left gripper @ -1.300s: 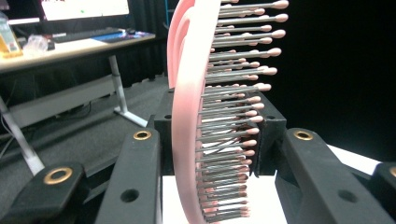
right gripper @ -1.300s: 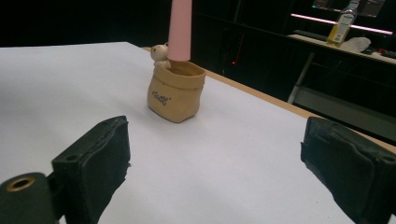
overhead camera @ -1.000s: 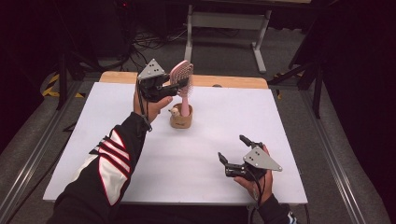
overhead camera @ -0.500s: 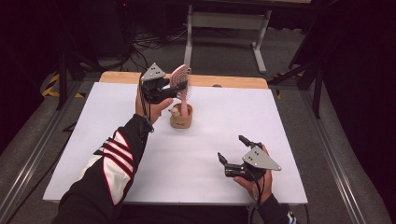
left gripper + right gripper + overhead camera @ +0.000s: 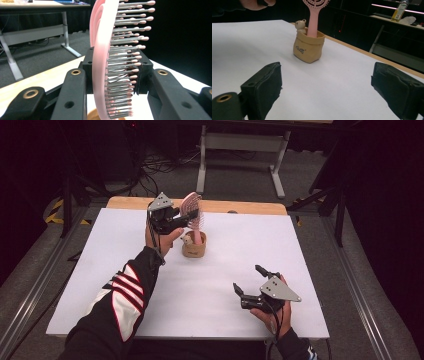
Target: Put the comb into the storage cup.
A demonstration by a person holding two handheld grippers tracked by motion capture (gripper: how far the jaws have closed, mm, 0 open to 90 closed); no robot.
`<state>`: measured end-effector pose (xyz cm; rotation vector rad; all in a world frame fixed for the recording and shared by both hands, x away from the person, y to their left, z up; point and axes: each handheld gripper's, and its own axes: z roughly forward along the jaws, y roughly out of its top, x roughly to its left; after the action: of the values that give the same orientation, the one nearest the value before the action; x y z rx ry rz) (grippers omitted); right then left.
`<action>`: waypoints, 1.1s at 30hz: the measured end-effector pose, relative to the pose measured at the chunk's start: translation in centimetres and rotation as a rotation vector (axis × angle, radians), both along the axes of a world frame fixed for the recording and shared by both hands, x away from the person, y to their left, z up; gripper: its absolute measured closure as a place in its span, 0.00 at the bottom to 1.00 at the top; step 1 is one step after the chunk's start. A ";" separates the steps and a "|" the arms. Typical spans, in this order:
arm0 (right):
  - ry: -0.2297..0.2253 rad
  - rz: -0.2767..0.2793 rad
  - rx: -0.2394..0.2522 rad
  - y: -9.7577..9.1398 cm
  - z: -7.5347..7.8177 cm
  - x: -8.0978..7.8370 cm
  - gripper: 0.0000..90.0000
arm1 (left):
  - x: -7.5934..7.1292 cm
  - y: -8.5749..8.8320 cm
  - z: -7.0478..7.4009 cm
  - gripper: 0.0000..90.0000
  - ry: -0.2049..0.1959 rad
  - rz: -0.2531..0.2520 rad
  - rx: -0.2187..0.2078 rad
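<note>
left hand-held gripper [image 5: 186, 216] clamps pink hairbrush [image 5: 192, 210] standing in pouch [image 5: 194, 245]

A white rectangular sheet [image 5: 200, 290] covers most of a light wooden tabletop [image 5: 250, 206], whose far edge is left bare. Beyond the table, on grey carpet [image 5: 240, 175], stands a grey metal desk frame [image 5: 242, 142] with tangled black cables [image 5: 160, 162] beside it. A clear bottle of yellow liquid [image 5: 400, 10] stands on a distant shelf.
</note>
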<state>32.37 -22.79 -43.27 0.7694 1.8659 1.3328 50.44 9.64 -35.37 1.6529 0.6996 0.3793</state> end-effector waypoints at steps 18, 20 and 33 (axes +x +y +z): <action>0.004 0.003 -0.004 0.0 -0.1 0.1 0.11 | 0.3 0.2 -1.2 0.70 0.023 0.011 -0.032; 0.003 0.003 -0.005 0.0 -0.1 0.1 0.11 | 0.4 0.3 -1.2 0.70 0.026 0.012 -0.034; 0.004 -0.004 -0.020 0.2 -0.3 0.2 0.12 | 0.9 1.1 -1.9 0.70 0.049 0.041 -0.020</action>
<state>32.57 -22.63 -43.56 0.7657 1.8776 1.3093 51.38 10.75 -37.26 1.6356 0.7730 0.3608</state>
